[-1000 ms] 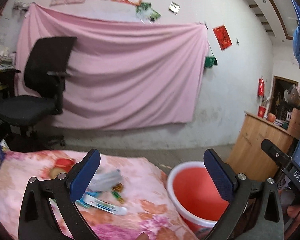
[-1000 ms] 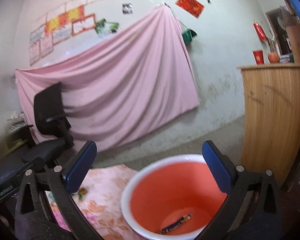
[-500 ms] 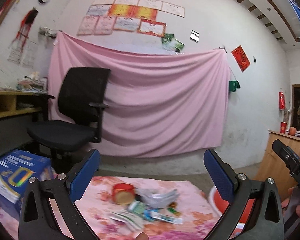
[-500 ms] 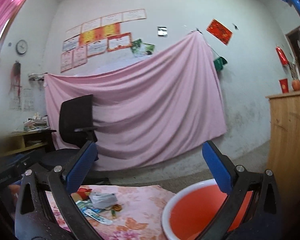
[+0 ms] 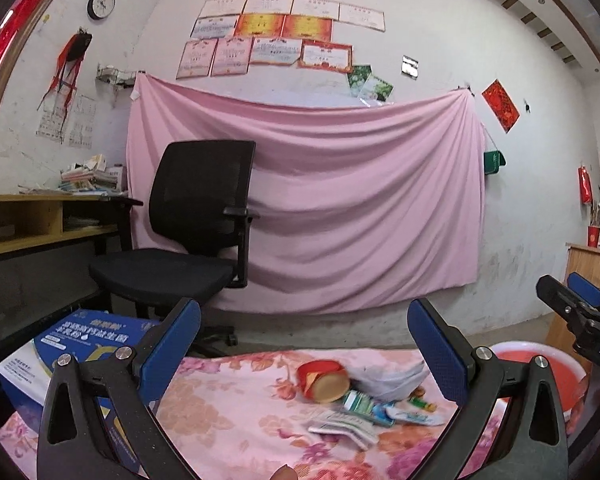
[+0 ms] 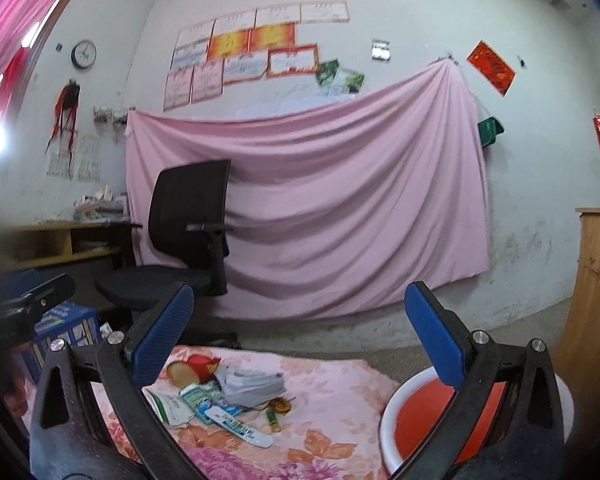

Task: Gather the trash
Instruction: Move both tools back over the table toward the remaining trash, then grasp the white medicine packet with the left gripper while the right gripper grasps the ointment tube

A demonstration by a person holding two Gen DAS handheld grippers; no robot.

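A: Now, left gripper [image 5: 304, 344]: jaws spread wide, nothing between the blue pads [image 5: 171, 344], touching nothing. It hangs above the near edge of the floral cloth [image 5: 228, 408].

B: Right gripper [image 6: 300, 336]: same reading. Jaws fully apart, empty, no contact. It sits above the cloth with the bucket [image 6: 396, 412] under its right finger.

A: Trash location. In the left view a small pile lies on the cloth, right of centre: red cup [image 5: 323, 374] on its side, crumpled white bag [image 5: 388, 376] just beside it, green-and-white packets [image 5: 360, 402], flat wrapper [image 5: 340, 428], tube [image 5: 410, 416] along the right.

B: Right view confirms it. Cup [image 6: 190, 368], bag [image 6: 252, 386] and tube [image 6: 240, 426] are clustered between the fingers, left of centre. A small green item [image 6: 273, 422] lies at the pile's right edge; I cannot tell what it is.

A: Bucket [image 5: 556, 376] is red inside with a white rim, beside the cloth on the right, apart from the pile.

B: Contents of bucket: cannot tell, finger blocks it.

A: Blue box [image 5: 76, 340] sits at the cloth's left end. Black chair [image 5: 188, 232] stands behind, before a pink sheet [image 5: 360, 208].
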